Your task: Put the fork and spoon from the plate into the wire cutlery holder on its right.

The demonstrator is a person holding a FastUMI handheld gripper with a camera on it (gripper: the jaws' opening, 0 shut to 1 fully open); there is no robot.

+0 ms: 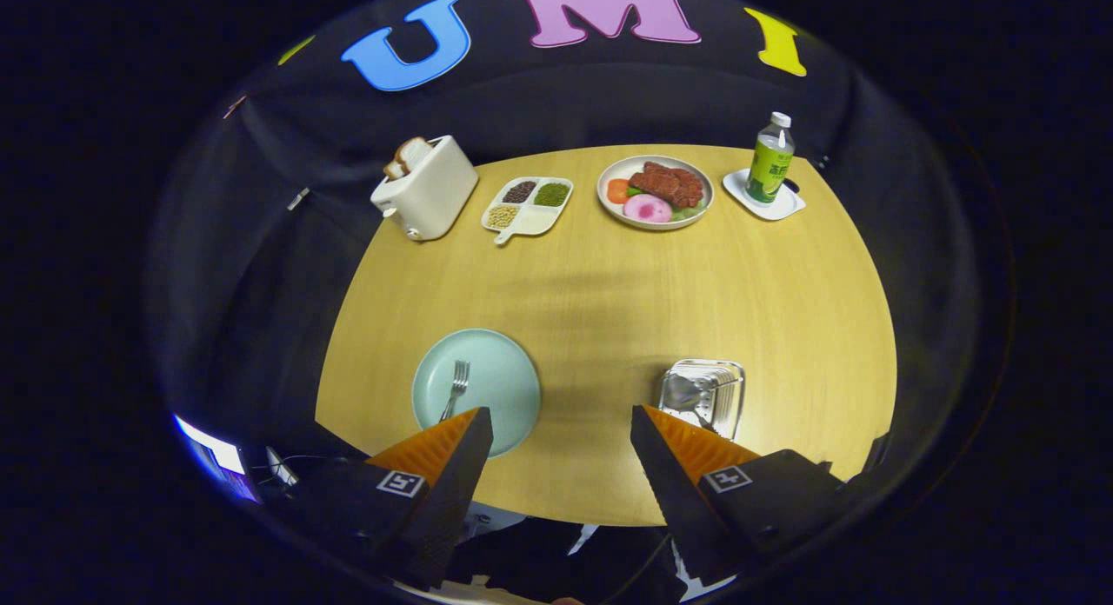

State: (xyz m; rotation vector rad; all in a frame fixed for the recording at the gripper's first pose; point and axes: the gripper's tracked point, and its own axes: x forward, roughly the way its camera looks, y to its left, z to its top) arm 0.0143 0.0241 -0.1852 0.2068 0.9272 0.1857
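Observation:
A pale green plate (500,370) lies on the wooden table just ahead of my left finger, with a metal fork (456,388) resting on its left half, tines pointing away. The wire cutlery holder (711,388) stands to the plate's right, just beyond my right finger, and something shiny like a spoon bowl (684,395) shows inside it. My gripper (561,418) hovers high above the table's near edge, open, with nothing between its fingers.
At the far side of the table (609,301) stand a white toaster (428,192) with bread, a divided dish of beans (529,204), a plate of food (656,192) and a green bottle (770,160) on a white coaster.

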